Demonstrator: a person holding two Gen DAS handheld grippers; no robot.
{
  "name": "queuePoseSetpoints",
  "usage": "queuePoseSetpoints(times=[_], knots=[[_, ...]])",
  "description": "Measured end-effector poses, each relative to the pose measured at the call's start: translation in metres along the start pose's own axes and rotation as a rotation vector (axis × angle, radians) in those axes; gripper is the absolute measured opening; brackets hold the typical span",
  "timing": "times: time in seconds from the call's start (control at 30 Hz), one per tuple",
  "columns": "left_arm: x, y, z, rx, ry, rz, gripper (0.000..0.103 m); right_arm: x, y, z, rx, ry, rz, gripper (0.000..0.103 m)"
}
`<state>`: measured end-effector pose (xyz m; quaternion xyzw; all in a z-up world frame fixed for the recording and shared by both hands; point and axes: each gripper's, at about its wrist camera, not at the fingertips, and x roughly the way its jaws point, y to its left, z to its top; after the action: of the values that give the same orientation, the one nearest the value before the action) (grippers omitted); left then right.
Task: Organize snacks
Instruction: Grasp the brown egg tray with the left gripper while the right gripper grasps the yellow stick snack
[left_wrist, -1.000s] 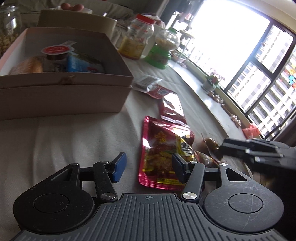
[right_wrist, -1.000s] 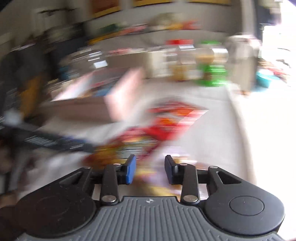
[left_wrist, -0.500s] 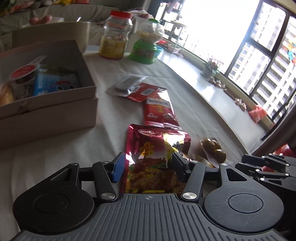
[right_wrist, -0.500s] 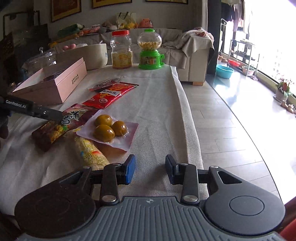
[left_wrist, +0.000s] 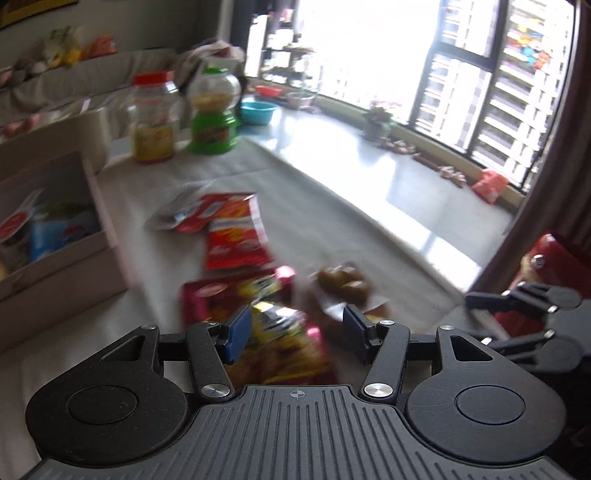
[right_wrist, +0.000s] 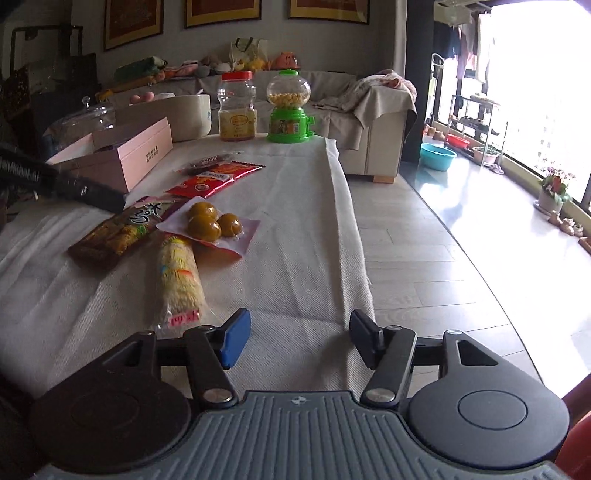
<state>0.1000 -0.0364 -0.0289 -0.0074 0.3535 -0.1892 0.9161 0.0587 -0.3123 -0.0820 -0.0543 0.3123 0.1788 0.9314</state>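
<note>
Your left gripper hangs over the dark-red pouch, fingers wide, nothing pinched; pouch lies between them, long axis running away toward the box. Left is nearer. Right gripper: fingers opening, empty, noodle pack just ahead-left on the surface. Since half a second ago the left view has swung toward the window and blurred; right fingers spread wider.

Daylight pours in through the tall dark-framed window, blown out to pure white in both views. The pale glossy floor beside it carries broad glare. Away from that window the room dims. The left wrist view is smeared by motion blur; the right is sharp. Fisheye bending curves straight lines near the edges.
</note>
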Motion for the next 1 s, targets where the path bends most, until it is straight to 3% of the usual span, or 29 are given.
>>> queuePoseSetpoints(times=[0.1, 0.23, 0.33, 0.37, 0.57, 0.7, 0.93, 0.97, 1.0], knots=[[0.019, -0.016, 0.017, 0.007, -0.001, -0.047, 0.06, -0.007, 0.0, -0.004, 0.001, -0.011, -0.012, 0.061], [0.054, -0.036, 0.026, 0.106, 0.012, -0.002, 0.059, -0.015, -0.001, -0.007, 0.003, -0.029, -0.038, 0.062], [0.071, -0.047, 0.021, 0.214, 0.04, 0.015, 0.044, -0.015, -0.002, -0.009, 0.004, -0.028, -0.049, 0.062], [0.073, -0.048, 0.019, 0.234, 0.042, 0.024, 0.043, -0.015, -0.003, -0.009, 0.008, -0.027, -0.051, 0.062], [0.077, -0.047, 0.012, 0.286, 0.029, 0.021, 0.05, -0.009, 0.004, -0.003, 0.009, -0.039, -0.015, 0.062], [0.084, -0.044, 0.015, 0.28, 0.077, 0.016, 0.056, -0.007, 0.015, 0.012, -0.018, -0.062, 0.085, 0.068], [0.09, -0.037, 0.017, 0.247, 0.103, 0.002, 0.058, 0.015, 0.041, 0.03, -0.022, -0.016, 0.282, 0.068], [0.09, -0.037, 0.017, 0.245, 0.103, 0.001, 0.058, 0.018, 0.046, 0.03, -0.033, -0.001, 0.292, 0.059], [0.09, -0.037, 0.017, 0.244, 0.103, 0.0, 0.058, 0.021, 0.05, 0.03, -0.049, 0.019, 0.291, 0.038]])
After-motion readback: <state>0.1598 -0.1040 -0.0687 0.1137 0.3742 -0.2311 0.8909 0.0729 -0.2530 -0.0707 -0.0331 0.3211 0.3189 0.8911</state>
